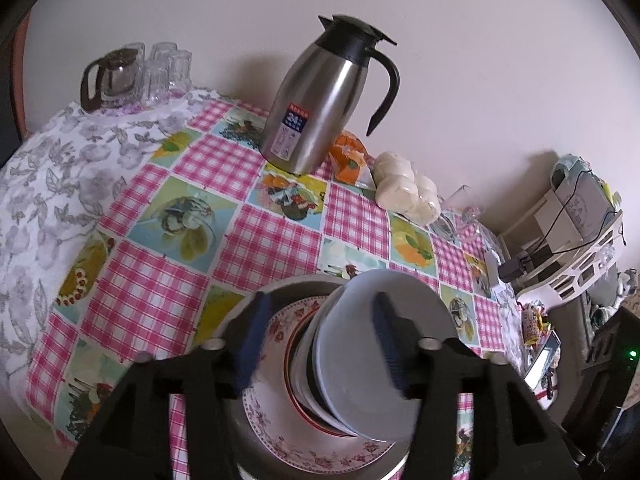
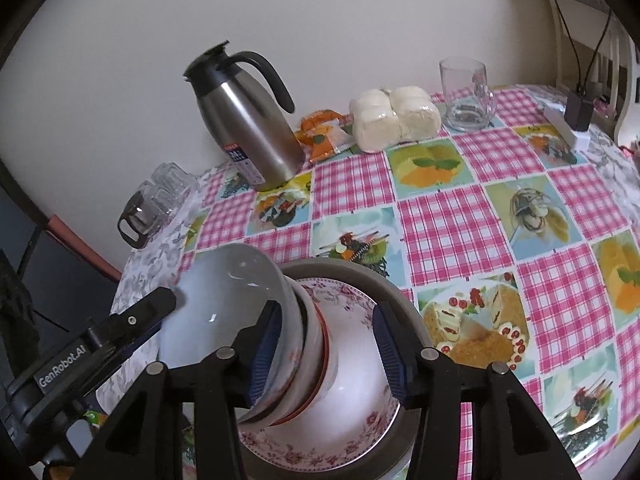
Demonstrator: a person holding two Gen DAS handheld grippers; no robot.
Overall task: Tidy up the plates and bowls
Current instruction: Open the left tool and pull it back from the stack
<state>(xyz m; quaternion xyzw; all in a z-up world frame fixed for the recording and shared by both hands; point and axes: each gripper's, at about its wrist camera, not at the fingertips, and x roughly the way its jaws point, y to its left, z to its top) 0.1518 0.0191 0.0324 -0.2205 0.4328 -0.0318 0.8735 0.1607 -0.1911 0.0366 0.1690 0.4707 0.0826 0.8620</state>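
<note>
A stack of dishes stands at the table's near edge: a grey metal plate (image 1: 280, 286) at the bottom, on it a floral plate (image 1: 280, 332), then nested bowls leaning over. The top one is a pale grey bowl (image 1: 360, 364), tipped on its side; a red-rimmed white bowl (image 2: 316, 360) sits under it. My left gripper (image 1: 320, 344) straddles the bowls with its jaws apart, and its pads press on nothing. From the other side my right gripper (image 2: 328, 354) straddles the same bowls, open; its left pad lies by the pale bowl (image 2: 224, 300). The left gripper (image 2: 160, 308) reaches the bowl's rim.
A steel thermos jug (image 1: 320, 108) stands at the back by the wall, with an orange packet (image 1: 348, 156) and bagged white buns (image 1: 404, 188) beside it. Glasses and a glass pot (image 1: 112, 76) are at the back left, and a glass mug (image 2: 468, 96) at the back right.
</note>
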